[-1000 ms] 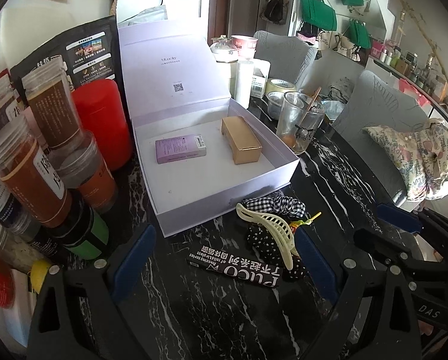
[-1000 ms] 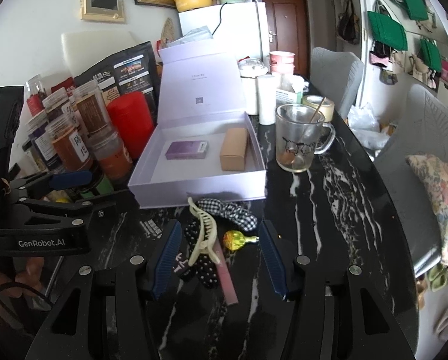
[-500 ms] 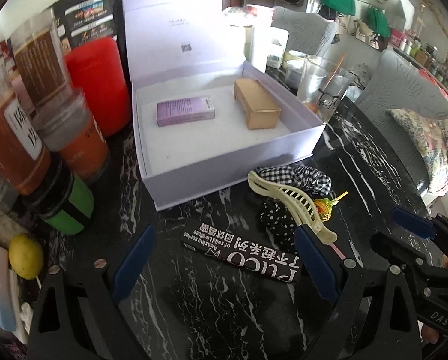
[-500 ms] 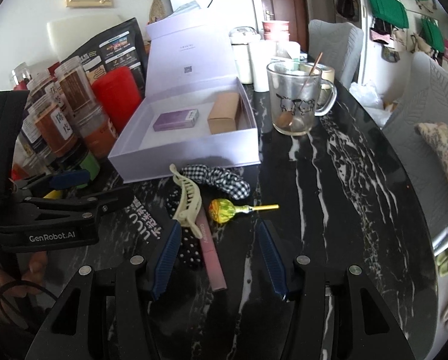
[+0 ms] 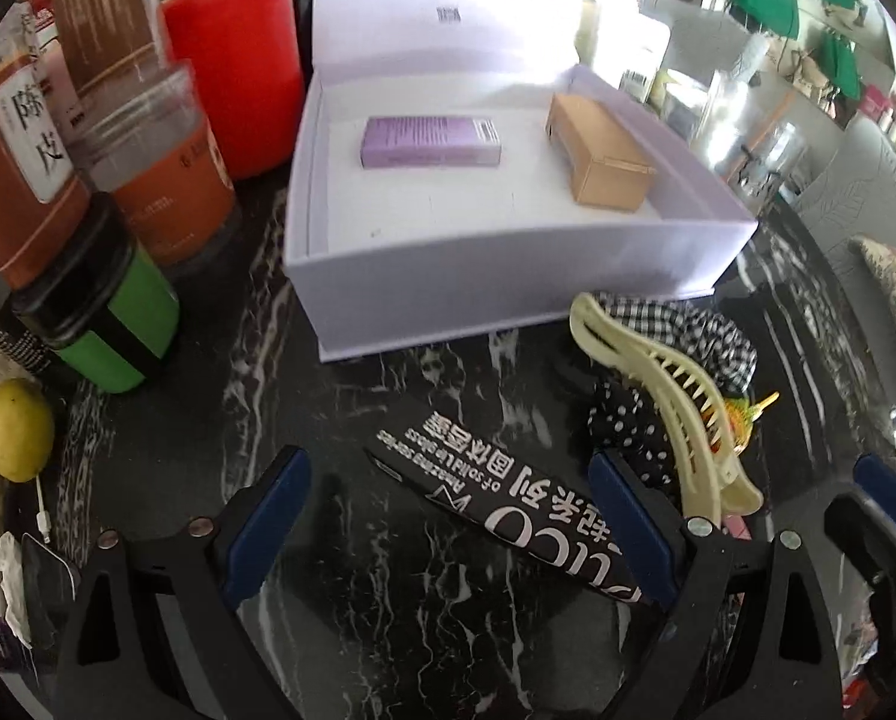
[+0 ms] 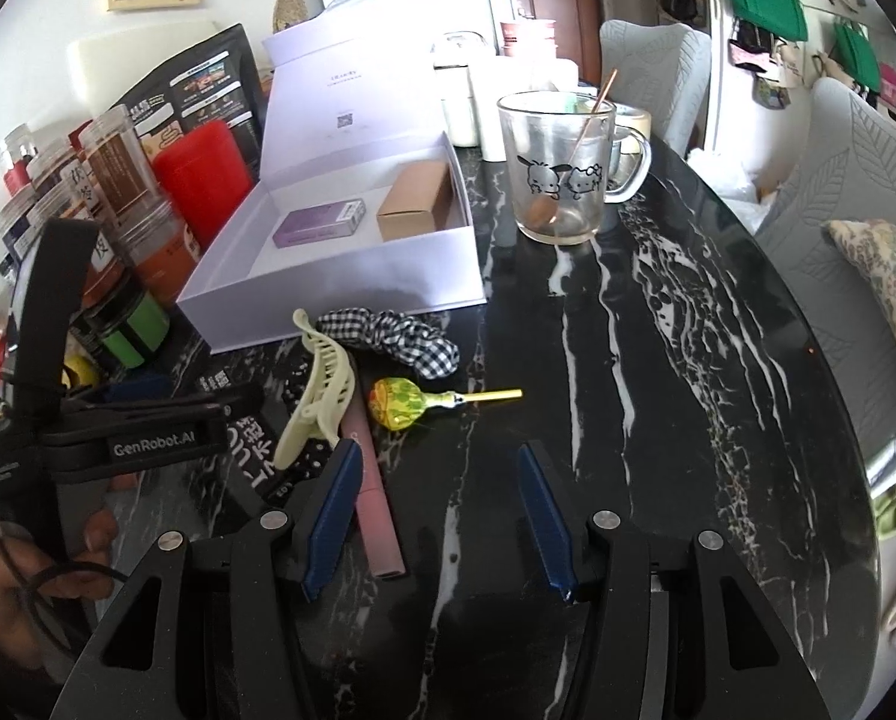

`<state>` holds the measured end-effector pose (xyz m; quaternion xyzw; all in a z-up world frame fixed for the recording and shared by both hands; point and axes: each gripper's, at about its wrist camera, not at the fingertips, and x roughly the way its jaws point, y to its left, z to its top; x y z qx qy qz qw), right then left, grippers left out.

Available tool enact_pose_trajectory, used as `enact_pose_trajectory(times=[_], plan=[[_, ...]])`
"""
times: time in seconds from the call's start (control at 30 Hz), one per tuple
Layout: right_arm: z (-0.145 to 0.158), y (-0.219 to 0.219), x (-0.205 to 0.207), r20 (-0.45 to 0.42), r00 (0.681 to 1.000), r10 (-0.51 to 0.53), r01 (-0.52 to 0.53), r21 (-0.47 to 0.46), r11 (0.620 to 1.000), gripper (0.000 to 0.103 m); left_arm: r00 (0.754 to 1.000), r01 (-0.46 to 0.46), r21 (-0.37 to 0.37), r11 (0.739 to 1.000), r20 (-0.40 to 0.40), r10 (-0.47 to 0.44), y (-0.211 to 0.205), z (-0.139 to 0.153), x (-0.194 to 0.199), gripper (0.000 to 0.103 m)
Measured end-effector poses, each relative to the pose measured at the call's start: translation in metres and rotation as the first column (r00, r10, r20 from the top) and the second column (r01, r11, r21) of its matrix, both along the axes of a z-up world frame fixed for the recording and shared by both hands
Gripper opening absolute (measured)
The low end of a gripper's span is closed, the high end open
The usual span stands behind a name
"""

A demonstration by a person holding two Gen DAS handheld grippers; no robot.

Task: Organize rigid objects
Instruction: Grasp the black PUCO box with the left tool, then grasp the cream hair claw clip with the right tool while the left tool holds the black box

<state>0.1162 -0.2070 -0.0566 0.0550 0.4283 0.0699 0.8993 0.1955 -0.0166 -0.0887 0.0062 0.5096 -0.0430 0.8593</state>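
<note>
While both grippers stand low over the loose items, the following applies:

Left gripper [image 5: 445,516]: jaws wide, nothing between the pads; the black PUCO carton [image 5: 508,495] lies flat on the bench [image 6: 658,360] in the gap, its far end pointing toward the lavender box [image 5: 508,264].
Right gripper [image 6: 439,516]: jaws partly open and empty — bare bench between the pads, the pink tube [image 6: 373,504] just beside the left pad.
Task items, stowed: purple carton [image 5: 430,141] and tan carton [image 5: 604,159], apart on the floor of the lavender box.
Task items, loose: PUCO carton, cream hair claw [image 5: 658,396], pink tube and lollipop [image 6: 400,402], all in front of the box.
Soft items: checked scrunchie [image 6: 400,339] and dotted scrunchie [image 5: 628,426], under and around the hair claw.
Risk 1, skewed grip: the PUCO carton lies diagonally to the left gripper; closing without squaring up would likely pinch one corner and spin it.
Risk 2, snagging: the claw's teeth rest on fabric; lifting it may drag a scrunchie along.
Risk 3, collision: the grippers work close together — each shows in the other's view — so simultaneous reaches could clash.
Risk 4, roll-off: a nudged lollipop or tube may roll across the smooth bench.
Risk 5, side clutter: jars [image 5: 148,138] stand near the box's left wall; a wide swing could topple them.
</note>
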Motion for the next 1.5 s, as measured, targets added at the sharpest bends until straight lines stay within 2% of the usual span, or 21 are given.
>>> enact_pose_trajectory(times=[0.2,0.43,0.6,0.63,0.67,0.7,0.77,0.8,1.03,1.37,1.5], plan=[[-0.003,-0.003,0.002,-0.005,1.0,0.002,-0.002,0.003,1.0,0.054,0.999,0.042,0.08,0.996,-0.021,-0.04,-0.008,-0.01,-0.007,0.095],[-0.005,-0.001,0.005,-0.006,1.0,0.018,-0.018,0.024,1.0,0.054,0.998,0.062,0.062,0.996,-0.035,-0.06,0.005,-0.009,-0.019,0.095],[-0.006,0.006,0.007,-0.009,0.999,0.039,-0.039,0.029,0.999,0.054,0.995,0.084,0.011,0.996,-0.047,-0.083,0.017,-0.009,-0.03,0.094],[-0.006,0.007,0.008,-0.01,0.999,0.043,-0.043,0.031,0.999,0.054,0.995,0.093,0.008,0.996,-0.032,-0.093,0.019,-0.008,-0.033,0.086],[-0.007,0.009,0.008,-0.012,0.999,0.047,-0.046,0.033,0.998,0.054,0.995,0.1,0.019,0.995,-0.012,-0.1,0.021,-0.006,-0.037,0.068],[-0.007,0.01,0.008,-0.012,0.999,0.05,-0.049,0.035,0.998,0.054,0.994,0.113,0.024,0.993,0.007,-0.113,0.021,-0.003,-0.041,0.058],[-0.007,0.013,0.009,-0.014,0.998,0.057,-0.056,0.037,0.998,0.054,0.99,0.14,0.009,0.99,0.007,-0.14,0.02,0.001,-0.039,0.027],[-0.007,0.014,0.009,-0.014,0.998,0.06,-0.059,0.039,0.997,0.054,0.989,0.151,0.0,0.989,0.007,-0.151,0.02,0.002,-0.04,0.025],[-0.004,0.024,0.014,-0.004,0.996,0.086,-0.086,0.056,0.995,0.054,0.982,0.188,-0.061,0.98,0.013,-0.188,0.027,0.002,-0.044,0.025],[-0.007,0.049,0.028,-0.012,0.988,0.154,-0.153,0.06,0.986,0.054,0.988,0.154,-0.061,0.986,0.041,-0.152,0.035,0.009,-0.047,0.025],[-0.009,0.057,0.036,-0.016,0.986,0.169,-0.167,0.06,0.984,0.048,0.99,0.137,-0.068,0.988,0.042,-0.134,0.039,0.009,-0.047,0.025]])
